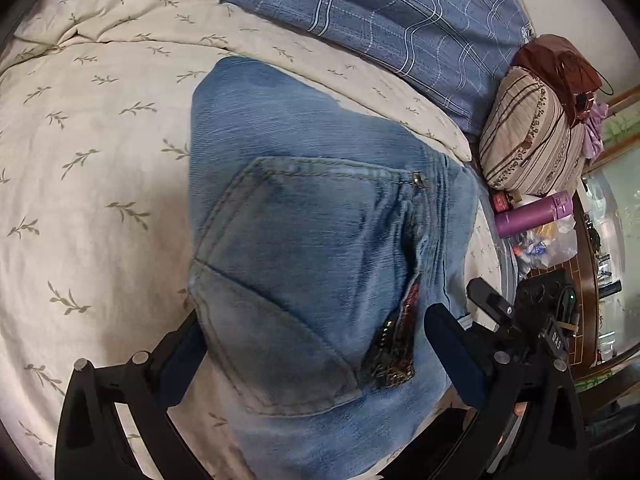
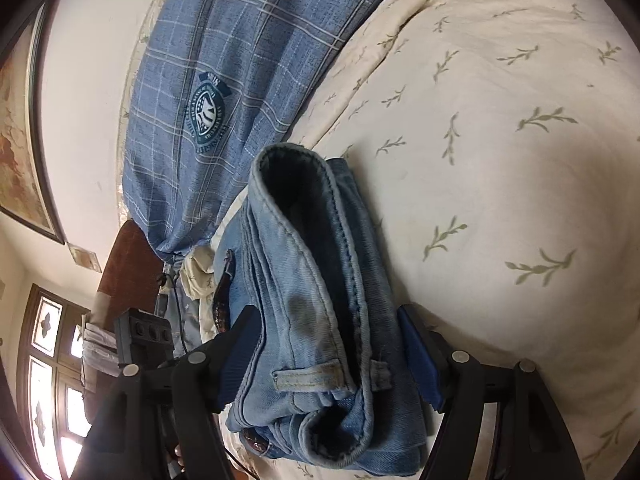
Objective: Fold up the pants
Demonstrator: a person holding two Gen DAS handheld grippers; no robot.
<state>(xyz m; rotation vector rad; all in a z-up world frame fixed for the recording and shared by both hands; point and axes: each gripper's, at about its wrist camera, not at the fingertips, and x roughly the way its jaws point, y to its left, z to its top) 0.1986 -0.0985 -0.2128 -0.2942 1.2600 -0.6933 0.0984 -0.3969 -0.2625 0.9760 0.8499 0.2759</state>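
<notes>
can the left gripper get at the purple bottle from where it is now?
Probably not right away. The left gripper has the folded jeans between its fingers, so it's occupied. The purple bottle lies off to its right at the bed's edge, with the right gripper partly between.

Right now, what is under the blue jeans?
The folded light-blue denim jeans lie on a cream bedsheet with green leaf sprigs, which shows all around them. The sheet directly beneath them is covered, so anything there is hidden.

jeans (image 1: 320,248) folded on quilt (image 1: 100,168), blanket (image 1: 400,12) behind them, pillow (image 1: 532,144) to their right with bag (image 1: 556,60) on top, bottle (image 1: 536,214) just below pillow
</notes>
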